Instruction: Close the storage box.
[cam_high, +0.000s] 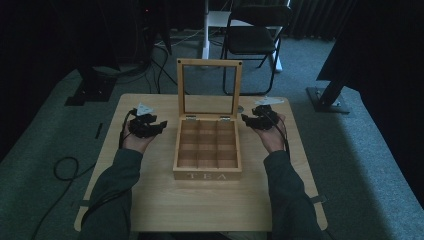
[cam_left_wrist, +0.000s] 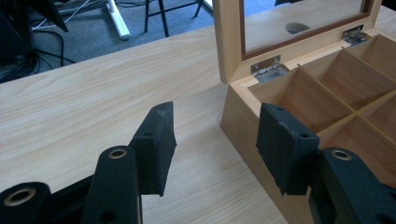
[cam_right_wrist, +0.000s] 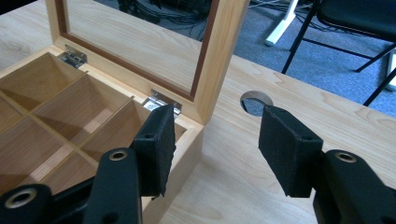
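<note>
Tea box (cam_high: 207, 150) sits mid-desk, "TEA" front wall facing 6 o'clock, lid (cam_high: 209, 90) standing upright on its hinges at the 12 o'clock edge. Glass pane in the lid, nine compartments, all look empty. Hinges (cam_left_wrist: 268, 69) plain in the left gripper view.

Left gripper (cam_high: 148, 126) is at the box's 9 o'clock, right gripper (cam_high: 256, 120) at its 3 o'clock, both near but apart from the walls. Jaws on both stand apart, nothing between the pads. In the left gripper view the box's back corner lies just past the far pad (cam_left_wrist: 285, 140); in the right gripper view one pad (cam_right_wrist: 156, 140) overlaps the box's hinge corner, contact not clear.

Desk (cam_high: 150, 200) otherwise bare; cable hole (cam_right_wrist: 256, 101) at 1 o'clock of the box. Chair (cam_high: 255, 35) on the floor beyond.

Risks, my read:
- Lid is free-standing. A nudge from either side could drop it shut onto a pad or slam the glass.
- Pushing from one side only would skid or rotate the box on the smooth wood.
- Trailing cables could snag the lid corners.
</note>
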